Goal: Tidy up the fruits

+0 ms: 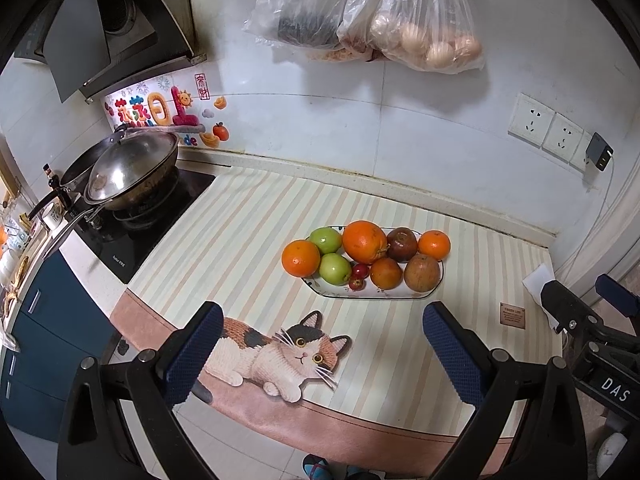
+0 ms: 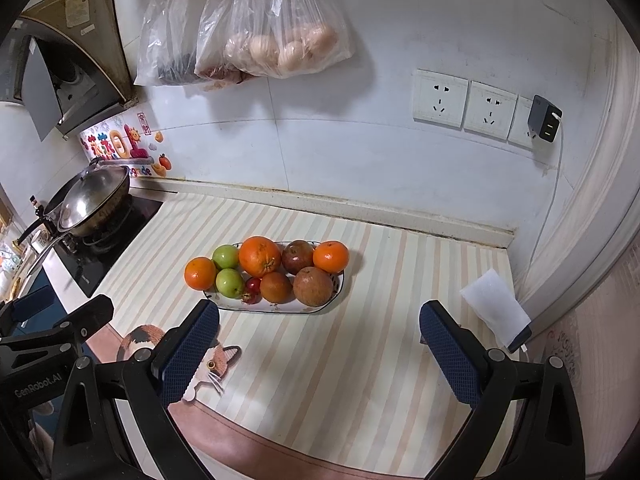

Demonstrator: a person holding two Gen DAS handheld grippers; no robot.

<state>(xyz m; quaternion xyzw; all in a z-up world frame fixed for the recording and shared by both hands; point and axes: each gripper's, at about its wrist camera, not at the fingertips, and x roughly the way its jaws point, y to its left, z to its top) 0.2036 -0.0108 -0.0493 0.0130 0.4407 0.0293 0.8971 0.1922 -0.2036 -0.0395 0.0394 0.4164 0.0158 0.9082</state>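
— Looking from big to small, what do you see first?

— A striped mat covers the counter, with a cat picture at its near edge. On the left stands a wok on the stove. Two plastic bags hang on the wall above.

— And the grippers?

— The left gripper is wide open and holds nothing; it hovers over the near part of the mat, in front of the fruit. The right gripper is also wide open with nothing between its fingers, and it sits beside the left one, to its right.

— Where is the fruit?

— All on a white oval plate in the middle of the mat, well apart from both grippers. A large orange is at the back centre. A brown round fruit is at the front right, a dark red one behind it. Three smaller oranges lie at the left end, the right end and the front middle. Two green apples sit by the left orange. Two tiny red fruits lie beside the front apple.
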